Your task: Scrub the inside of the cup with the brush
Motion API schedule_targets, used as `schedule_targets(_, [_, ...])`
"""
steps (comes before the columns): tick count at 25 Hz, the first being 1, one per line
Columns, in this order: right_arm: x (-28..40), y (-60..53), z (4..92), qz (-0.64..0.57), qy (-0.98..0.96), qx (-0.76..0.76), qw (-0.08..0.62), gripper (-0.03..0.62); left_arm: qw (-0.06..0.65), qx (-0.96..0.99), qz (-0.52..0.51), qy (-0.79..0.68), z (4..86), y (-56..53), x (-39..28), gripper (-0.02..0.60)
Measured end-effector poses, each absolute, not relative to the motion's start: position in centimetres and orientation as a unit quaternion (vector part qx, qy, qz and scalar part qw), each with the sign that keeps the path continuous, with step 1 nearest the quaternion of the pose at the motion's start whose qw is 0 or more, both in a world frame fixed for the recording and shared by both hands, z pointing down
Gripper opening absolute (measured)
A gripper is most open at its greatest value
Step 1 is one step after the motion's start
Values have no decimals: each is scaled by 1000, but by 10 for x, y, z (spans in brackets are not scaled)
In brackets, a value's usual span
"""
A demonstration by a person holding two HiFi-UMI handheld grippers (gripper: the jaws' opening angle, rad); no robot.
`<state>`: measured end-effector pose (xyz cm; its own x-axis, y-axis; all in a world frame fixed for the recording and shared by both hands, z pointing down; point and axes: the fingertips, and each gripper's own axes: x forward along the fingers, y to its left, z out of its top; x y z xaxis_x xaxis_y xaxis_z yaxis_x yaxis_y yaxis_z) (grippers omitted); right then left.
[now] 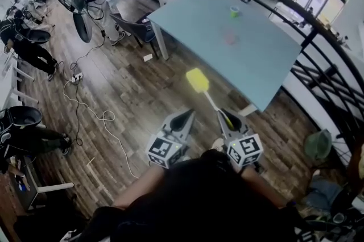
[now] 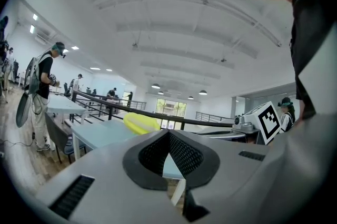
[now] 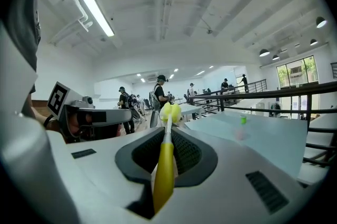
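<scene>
Gripping yellow brush [image 1: 197, 80]: R tongs [image 3: 167, 133]; L tongs [image 2: 169, 136] closed (b/w marker cubes [image 1: 245, 150]).

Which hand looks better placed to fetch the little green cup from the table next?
Probably left. The left gripper is shut and empty, while the right gripper is clamped on the brush. The green cup sits far across the table from both.

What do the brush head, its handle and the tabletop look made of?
Brush head: likely yellow sponge foam, matte, blocky, soft-edged.
Handle: probably smooth plastic, a glossy yellow grip on a white stem.
Tabletop: pale blue, smooth laminate or painted board; too far to tell.
</scene>
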<state>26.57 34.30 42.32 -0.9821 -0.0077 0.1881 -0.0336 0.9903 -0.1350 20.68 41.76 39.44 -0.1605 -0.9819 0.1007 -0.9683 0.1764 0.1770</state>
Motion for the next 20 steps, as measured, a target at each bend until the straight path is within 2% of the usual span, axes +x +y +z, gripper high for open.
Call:
schedule_targets(6, [245,265,412,61,-994,8,86,44,86,639,-35,-763,386,341,190,-3])
schedule_targets(20, [267,130,420,78,-993,30,86,44,93,660,-29,-745,392,204,208,-3])
